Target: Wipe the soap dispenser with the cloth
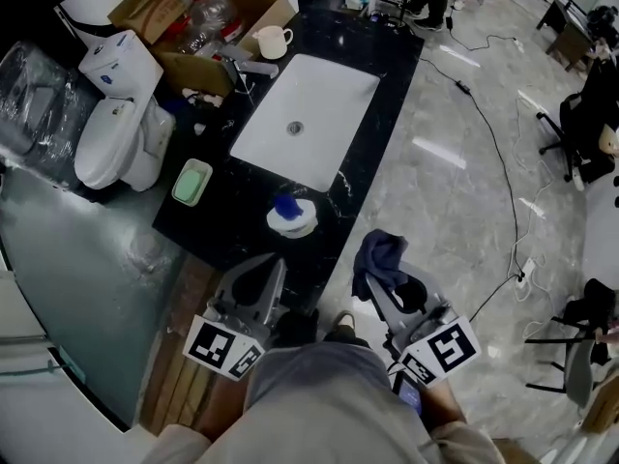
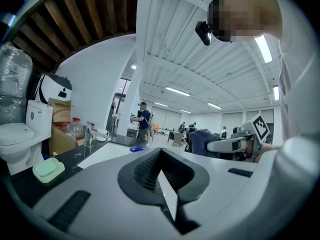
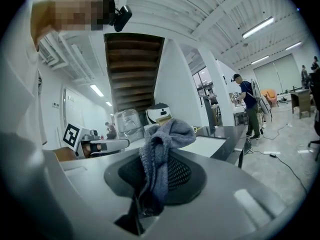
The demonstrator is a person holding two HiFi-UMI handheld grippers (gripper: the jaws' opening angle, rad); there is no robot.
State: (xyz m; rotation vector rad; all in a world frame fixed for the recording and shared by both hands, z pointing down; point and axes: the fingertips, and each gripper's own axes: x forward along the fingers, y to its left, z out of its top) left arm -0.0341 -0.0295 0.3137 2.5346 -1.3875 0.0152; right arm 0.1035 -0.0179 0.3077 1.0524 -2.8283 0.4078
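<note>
The soap dispenser (image 1: pixel 291 214), blue on top with a white base, stands on the black counter (image 1: pixel 387 61) just in front of the white sink (image 1: pixel 308 114). In the left gripper view it shows only as a small blue spot (image 2: pixel 136 148). My left gripper (image 1: pixel 272 267) is near the counter's front edge, left of the dispenser, shut with nothing in it (image 2: pixel 161 157). My right gripper (image 1: pixel 373 284) hangs over the floor to the right of the counter. It is shut on a dark blue cloth (image 1: pixel 380 257), which bunches up over the jaws (image 3: pixel 161 149).
A green soap dish (image 1: pixel 191 182) lies on the counter's left part. At the back are a faucet (image 1: pixel 248 66), a white cup (image 1: pixel 273 39) and a cardboard box (image 1: pixel 208 27) with bottles. A toilet (image 1: pixel 116 133) stands at the left. A cable (image 1: pixel 498 153) runs over the grey floor.
</note>
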